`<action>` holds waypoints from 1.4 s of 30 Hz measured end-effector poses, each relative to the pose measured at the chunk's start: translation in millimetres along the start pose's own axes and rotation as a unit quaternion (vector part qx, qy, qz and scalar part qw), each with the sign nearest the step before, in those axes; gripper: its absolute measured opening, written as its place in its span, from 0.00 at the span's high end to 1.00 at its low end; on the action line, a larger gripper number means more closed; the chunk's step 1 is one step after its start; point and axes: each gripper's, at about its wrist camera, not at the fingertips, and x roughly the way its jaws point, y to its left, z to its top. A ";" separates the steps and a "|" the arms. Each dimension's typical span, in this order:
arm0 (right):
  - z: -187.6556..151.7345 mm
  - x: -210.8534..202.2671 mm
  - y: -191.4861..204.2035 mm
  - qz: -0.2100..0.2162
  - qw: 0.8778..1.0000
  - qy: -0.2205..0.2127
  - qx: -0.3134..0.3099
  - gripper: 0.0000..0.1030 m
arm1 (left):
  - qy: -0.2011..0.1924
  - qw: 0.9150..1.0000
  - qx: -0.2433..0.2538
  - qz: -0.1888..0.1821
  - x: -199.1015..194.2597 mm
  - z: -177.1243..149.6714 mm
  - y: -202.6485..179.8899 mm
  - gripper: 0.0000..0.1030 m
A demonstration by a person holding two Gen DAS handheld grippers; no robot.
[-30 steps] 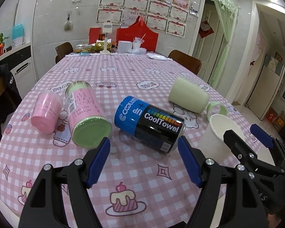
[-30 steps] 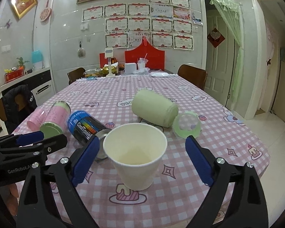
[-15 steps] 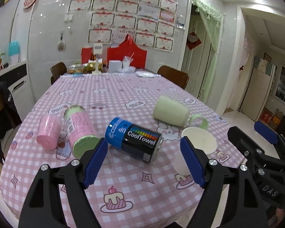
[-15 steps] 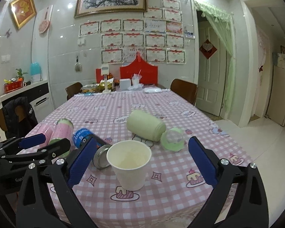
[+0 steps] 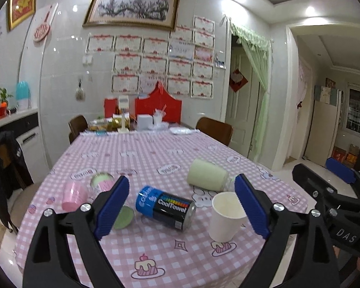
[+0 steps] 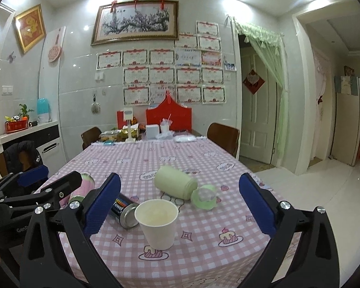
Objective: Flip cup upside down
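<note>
Nearest the cameras, off the tabletop's near edge: left gripper and right gripper, both hanging above and short of the table, jaws spread wide, blue pads gripping nothing.

Near edge of the tabletop, toward the right corner: white paper cup, standing upright, mouth facing up, not yet flipped, sitting on a cake print of the pink checked cloth. Both grippers are staying clear of it; in the right wrist view it is showing between the two blue pads, in the left wrist view it is showing partly behind the right-hand pad.

Just left of the cup: blue-and-black can, lettered "CoolTowel", lying on its side, metal end pointing toward the cup, close beside it.

Left side of the tabletop: pink-and-green canister, lying on its side, partly hiding behind the left gripper's pad; pink cup, lying just beside it, nearer the left edge.

Behind the paper cup, toward the right edge: pale green tumbler, lying on its side; green lid, resting at its open end.

Far edge of the tabletop: white box, red boards and assorted small items, too blurred to name.
</note>
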 end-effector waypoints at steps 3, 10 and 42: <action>1.0 -3.9 -1.5 -0.006 1.000 -0.011 0.000 0.08 | -0.017 1.000 0.005 0.003 -7.4 2.2 -2.0 0.13; -2.9 -10.2 -1.2 -0.022 0.999 -0.031 -0.004 0.08 | -0.046 0.999 0.020 0.015 -14.8 3.8 -5.5 0.13; -10.4 -10.8 2.3 -0.042 0.998 -0.041 -0.009 0.08 | -0.050 0.998 0.023 0.020 -12.3 1.3 -4.7 0.13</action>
